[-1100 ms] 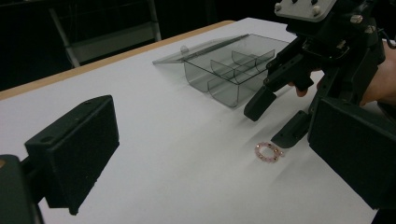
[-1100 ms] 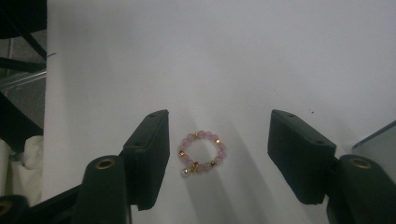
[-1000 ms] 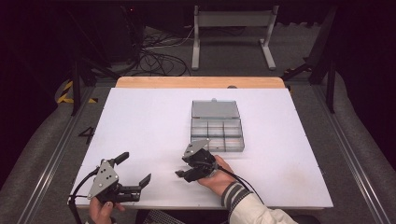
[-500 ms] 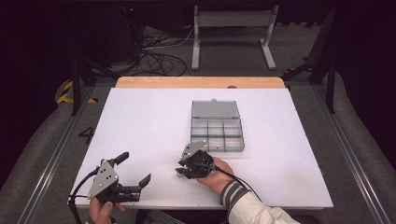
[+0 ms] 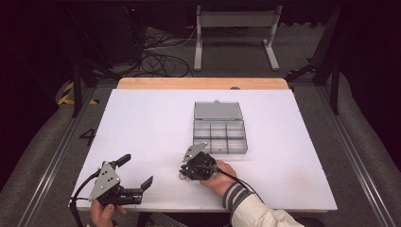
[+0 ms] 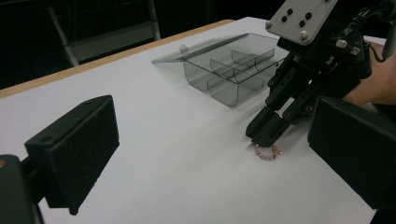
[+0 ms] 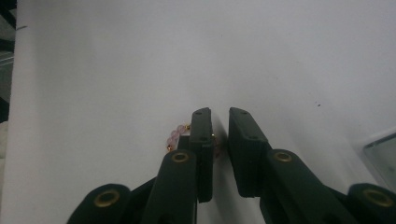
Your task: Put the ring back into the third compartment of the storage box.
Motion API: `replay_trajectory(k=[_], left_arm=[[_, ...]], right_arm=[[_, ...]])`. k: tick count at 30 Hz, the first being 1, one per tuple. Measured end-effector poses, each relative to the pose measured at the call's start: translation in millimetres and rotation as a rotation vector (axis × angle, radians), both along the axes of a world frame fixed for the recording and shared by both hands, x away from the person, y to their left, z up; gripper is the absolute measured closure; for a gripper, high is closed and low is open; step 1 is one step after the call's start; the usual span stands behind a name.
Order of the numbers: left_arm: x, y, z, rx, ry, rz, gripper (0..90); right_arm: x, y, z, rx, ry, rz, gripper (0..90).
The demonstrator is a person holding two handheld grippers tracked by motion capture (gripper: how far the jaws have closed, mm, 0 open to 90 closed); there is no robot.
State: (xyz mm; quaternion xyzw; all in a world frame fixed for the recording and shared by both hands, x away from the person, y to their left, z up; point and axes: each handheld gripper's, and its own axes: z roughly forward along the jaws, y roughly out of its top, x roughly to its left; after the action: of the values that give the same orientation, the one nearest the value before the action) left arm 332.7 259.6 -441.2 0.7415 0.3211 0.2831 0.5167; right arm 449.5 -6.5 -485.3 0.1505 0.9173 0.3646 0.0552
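A small bracelet of pink and gold beads [image 6: 267,154] lies on the white table [image 5: 151,123], in front of its middle. My right gripper [image 5: 182,173] points down at it with its tips on the table. In the right gripper view the jaws [image 7: 219,116] stand nearly together, with a bead showing in the narrow gap. The other beads of the bracelet [image 7: 175,135] curl out to the left of the left jaw. My left gripper [image 5: 137,170] is held near the front left edge, open and empty, and looks toward the bracelet and the right gripper [image 6: 264,135].
A clear grey compartment box [image 5: 220,137] stands behind the right gripper, its lid [image 5: 217,110] laid open toward the far side. The box's compartments [image 6: 229,70] look empty. A wooden strip [image 5: 203,83] borders the table's far edge.
The right gripper has tipped slightly lower over the bracelet. The left gripper has stayed where it was.
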Motion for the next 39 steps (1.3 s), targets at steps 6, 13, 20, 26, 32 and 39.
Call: replay_trajectory(k=[6,13,20,26,32,39], left_arm=[[0.0,0.3,0.2,0.0,-0.006,0.002,2.5],[-0.3,0.1,0.3,0.0,-0.006,0.001,2.5],[-0.3,0.2,0.3,-0.001,-0.007,0.001,2.5],[-0.6,0.1,0.3,-0.004,-0.004,0.0,2.5],[-0.7,0.0,0.2,-0.003,-0.004,0.001,2.5],[-0.6,0.0,0.2,-0.003,-0.004,0.001,2.5]], right_arm=[[-1.7,0.7,-0.2,-0.003,-0.004,-0.003,86.4],[-2.5,0.8,-0.1,-0.001,-0.006,-0.012,86.9],[-6.1,-0.6,5.7,0.026,-0.031,-0.012,86.9],[-8.8,-4.8,13.5,0.056,-0.05,-0.023,86.9],[-12.9,-8.2,21.8,0.073,-0.075,-0.026,86.9],[-18.3,-13.7,36.5,0.098,-0.114,-0.035,86.9]])
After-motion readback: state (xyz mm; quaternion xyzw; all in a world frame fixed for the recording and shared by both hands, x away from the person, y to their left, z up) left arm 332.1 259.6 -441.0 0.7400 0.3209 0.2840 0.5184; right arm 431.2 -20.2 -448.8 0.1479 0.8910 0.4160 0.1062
